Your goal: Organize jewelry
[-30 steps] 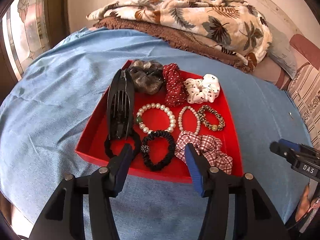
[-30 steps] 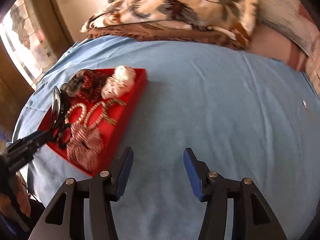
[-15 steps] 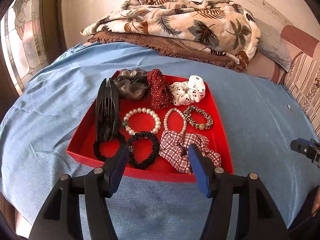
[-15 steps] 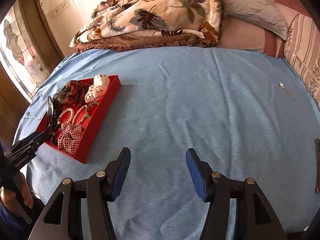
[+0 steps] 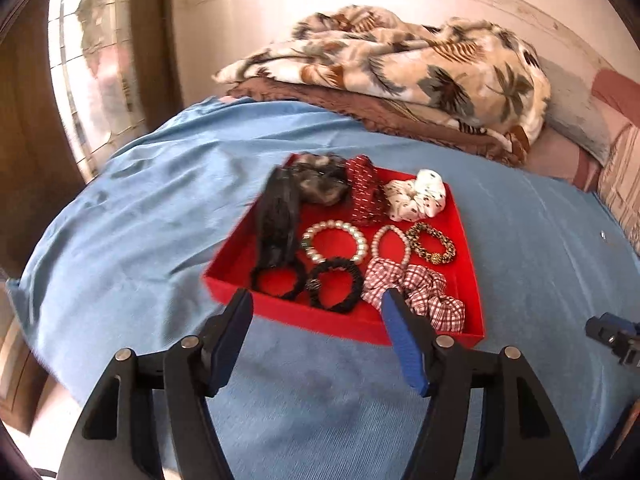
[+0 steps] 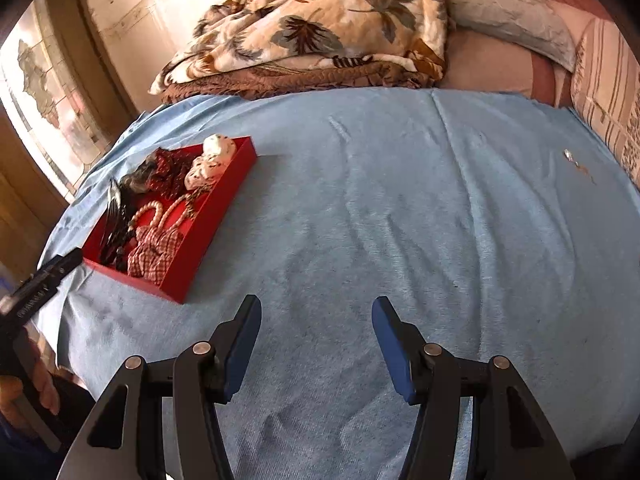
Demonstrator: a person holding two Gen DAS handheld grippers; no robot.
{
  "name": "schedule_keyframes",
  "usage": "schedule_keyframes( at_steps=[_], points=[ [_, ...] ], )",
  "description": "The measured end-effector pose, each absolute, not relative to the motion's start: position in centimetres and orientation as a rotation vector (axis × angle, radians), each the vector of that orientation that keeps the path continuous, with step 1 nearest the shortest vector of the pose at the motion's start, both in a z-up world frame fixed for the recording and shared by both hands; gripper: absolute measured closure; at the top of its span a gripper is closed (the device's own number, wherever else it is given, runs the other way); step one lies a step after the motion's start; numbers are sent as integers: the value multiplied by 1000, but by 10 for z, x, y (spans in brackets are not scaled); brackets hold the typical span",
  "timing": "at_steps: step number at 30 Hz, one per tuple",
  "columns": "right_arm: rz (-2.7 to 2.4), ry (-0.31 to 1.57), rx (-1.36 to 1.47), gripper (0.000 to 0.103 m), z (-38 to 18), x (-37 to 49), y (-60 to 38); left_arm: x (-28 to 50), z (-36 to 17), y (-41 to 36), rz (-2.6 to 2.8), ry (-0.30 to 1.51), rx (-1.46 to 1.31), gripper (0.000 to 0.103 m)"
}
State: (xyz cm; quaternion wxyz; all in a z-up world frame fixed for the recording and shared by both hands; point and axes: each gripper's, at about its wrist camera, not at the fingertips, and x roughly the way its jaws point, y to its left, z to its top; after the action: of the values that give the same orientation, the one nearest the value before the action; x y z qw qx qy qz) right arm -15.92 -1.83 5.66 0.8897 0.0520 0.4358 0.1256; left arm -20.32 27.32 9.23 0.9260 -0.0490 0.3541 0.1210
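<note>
A red tray (image 5: 320, 316) lies on the blue bedsheet (image 5: 140, 220). It holds a black hair claw (image 5: 276, 224), two pearl bracelets (image 5: 334, 242), a spotted bead bracelet (image 5: 431, 242), black hair ties (image 5: 336, 284), a plaid scrunchie (image 5: 424, 292) and several other scrunchies (image 5: 418, 198). My left gripper (image 5: 317, 300) hovers just before the tray's near wall. Its jaws are opening and nothing is between them. My right gripper (image 6: 316, 306) stands open and empty over bare sheet, to the right of the tray (image 6: 208, 232).
A leaf-print blanket (image 5: 400, 68) on a brown one is piled at the far edge of the bed. Pillows (image 6: 508, 8) lie at the far right. A window (image 5: 92, 60) is on the left. A small shiny item (image 6: 568, 155) lies on the sheet at the right.
My left gripper has drawn back from the tray and tipped upward, with its jaws spread wider. My right gripper has swung away from the tray toward the middle of the bed.
</note>
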Motion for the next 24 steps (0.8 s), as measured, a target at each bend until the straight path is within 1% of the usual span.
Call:
schedule_keyframes(
  at_steps=[2,5,7,9,12,16,18,21,24],
  points=[
    [272,891,87,40,58,-164,-12,-215,99,277,272,705,-109,33],
    [293,864,61,39,63,-171,-3,-234,114,279,350,654,-101,24],
    [310,842,44,38,68,-177,4,-246,124,277,402,612,-90,13],
    [323,816,26,37,73,-185,9,-257,137,273,458,562,-72,7],
    [338,771,-2,33,82,-195,17,-275,158,261,547,456,-17,1],
    [346,720,-31,31,91,-208,23,-289,177,241,601,379,49,0],
    [346,701,-36,29,95,-212,25,-297,185,231,593,349,60,0],
    [347,680,-46,27,99,-217,27,-302,194,220,580,329,66,0],
    [344,676,-56,27,100,-220,29,-298,199,215,524,355,49,0]
  ],
)
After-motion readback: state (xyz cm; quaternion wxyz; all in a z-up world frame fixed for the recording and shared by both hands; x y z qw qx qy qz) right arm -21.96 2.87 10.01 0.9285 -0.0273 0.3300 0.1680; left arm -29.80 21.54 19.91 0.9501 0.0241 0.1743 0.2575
